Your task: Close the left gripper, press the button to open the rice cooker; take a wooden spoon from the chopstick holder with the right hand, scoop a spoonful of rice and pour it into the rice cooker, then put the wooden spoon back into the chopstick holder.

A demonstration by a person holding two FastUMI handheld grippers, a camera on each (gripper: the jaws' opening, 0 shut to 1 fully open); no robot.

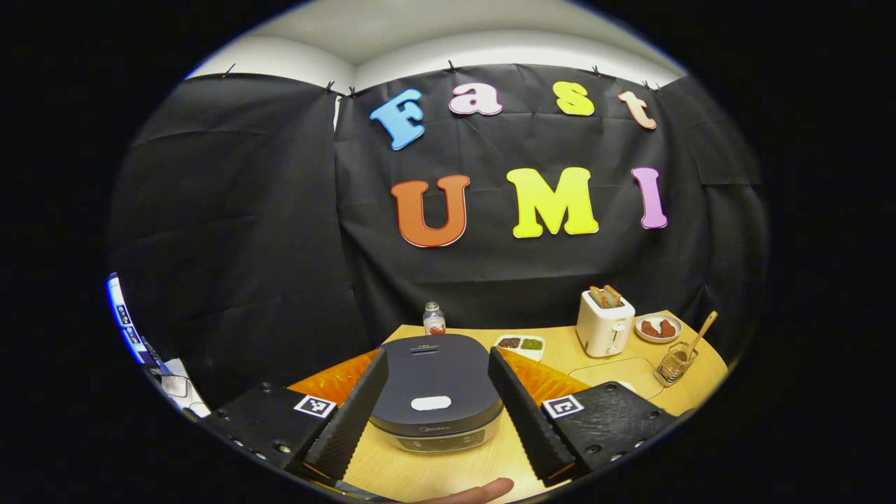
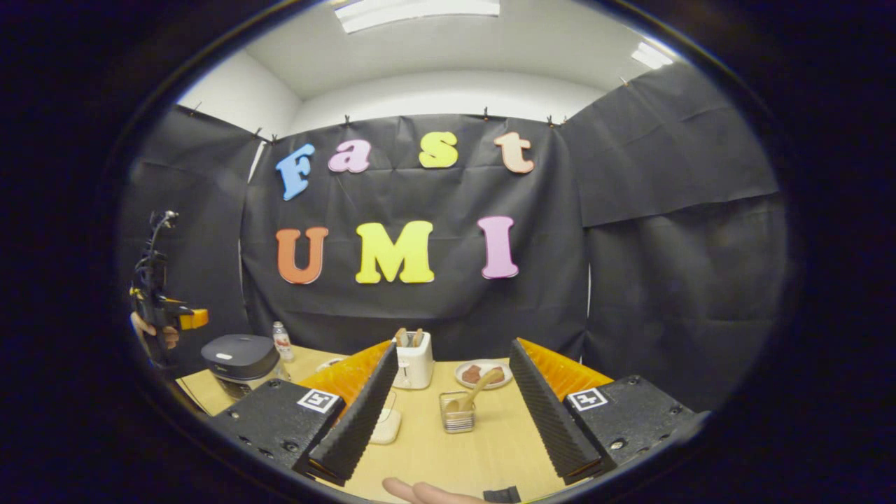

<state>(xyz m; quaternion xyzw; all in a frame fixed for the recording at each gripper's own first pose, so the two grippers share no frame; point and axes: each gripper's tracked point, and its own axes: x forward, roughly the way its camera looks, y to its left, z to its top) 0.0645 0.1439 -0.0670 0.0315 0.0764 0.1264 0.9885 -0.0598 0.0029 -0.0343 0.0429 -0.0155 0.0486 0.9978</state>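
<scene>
With the left hand-held gripper (image 1: 437, 406) spread wide around the closed rice cooker (image 1: 434, 381) on the counter (image 1: 623, 350), pressing now would likely miss its button (image 1: 430, 403), while the right hand-held gripper (image 2: 448, 413), also wide, faces the wooden spoon (image 2: 476, 389) in the chopstick holder (image 2: 457, 413).

The rice cooker (image 1: 434, 388) bears a "Midea" brand mark on its front rim.

Closed dark rice cooker (image 1: 434, 385) on table; wooden spoon (image 2: 477, 389) leaning in clear chopstick holder (image 2: 457, 413).
</scene>
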